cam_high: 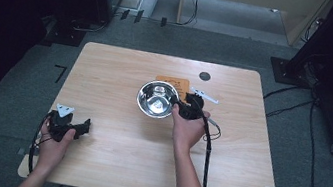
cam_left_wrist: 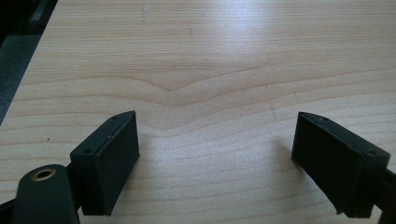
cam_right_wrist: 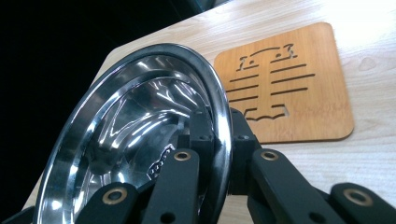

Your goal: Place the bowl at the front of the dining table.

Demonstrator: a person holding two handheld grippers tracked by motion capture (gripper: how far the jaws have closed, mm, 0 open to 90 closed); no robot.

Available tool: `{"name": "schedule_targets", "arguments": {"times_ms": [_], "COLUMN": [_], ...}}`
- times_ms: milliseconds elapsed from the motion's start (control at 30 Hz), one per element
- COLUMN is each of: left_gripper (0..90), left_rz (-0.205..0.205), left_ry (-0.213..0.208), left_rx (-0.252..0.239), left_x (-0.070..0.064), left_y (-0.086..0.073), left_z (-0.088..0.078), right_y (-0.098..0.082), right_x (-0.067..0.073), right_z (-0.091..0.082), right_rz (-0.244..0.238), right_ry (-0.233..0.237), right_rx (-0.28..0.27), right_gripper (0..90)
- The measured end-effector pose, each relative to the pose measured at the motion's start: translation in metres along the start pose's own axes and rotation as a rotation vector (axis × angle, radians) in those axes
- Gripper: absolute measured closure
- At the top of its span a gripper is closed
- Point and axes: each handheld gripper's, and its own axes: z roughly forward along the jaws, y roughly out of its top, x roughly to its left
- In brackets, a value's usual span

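- Since it's thin polished steel, the bowl [cam_right_wrist: 140,135] is probably light and stiff but slick, so I'd grab it by the rolled rim, nowhere else.
- Right gripper [cam_right_wrist: 219,140] is already pinched on that rim, one jaw inside, one outside.
- Looks shiny, round and shallow, with a wooden trivet [cam_right_wrist: 289,84] just beyond the jaws.
- Left gripper [cam_left_wrist: 215,158] sits well apart, jaws wide, nothing between them but bare table [cam_left_wrist: 210,60].

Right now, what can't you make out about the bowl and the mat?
- Bowl: right gripper view, lower edge cut off; right gripper covers part of the rim.
- Mat: high view, near part hidden behind the bowl; cut-out pattern too small.
- Whether the bowl touches the table: unclear.
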Motion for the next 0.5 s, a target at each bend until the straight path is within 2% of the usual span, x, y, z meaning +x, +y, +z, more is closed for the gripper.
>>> {"name": "schedule_targets", "arguments": {"times_ms": [500], "left_gripper": [14.7], "left_rz": [0.002], "left_ry": [0.0], "left_rx": [0.0], "left_x": [0.0], "left_y": [0.0], "left_z": [0.0], "right_y": [0.015], "right_x": [-0.013], "right_z": [0.013], "right_rz": [0.038], "right_ry": [-0.047], "right_rx": [-0.022], "right_gripper": [85.4]}}
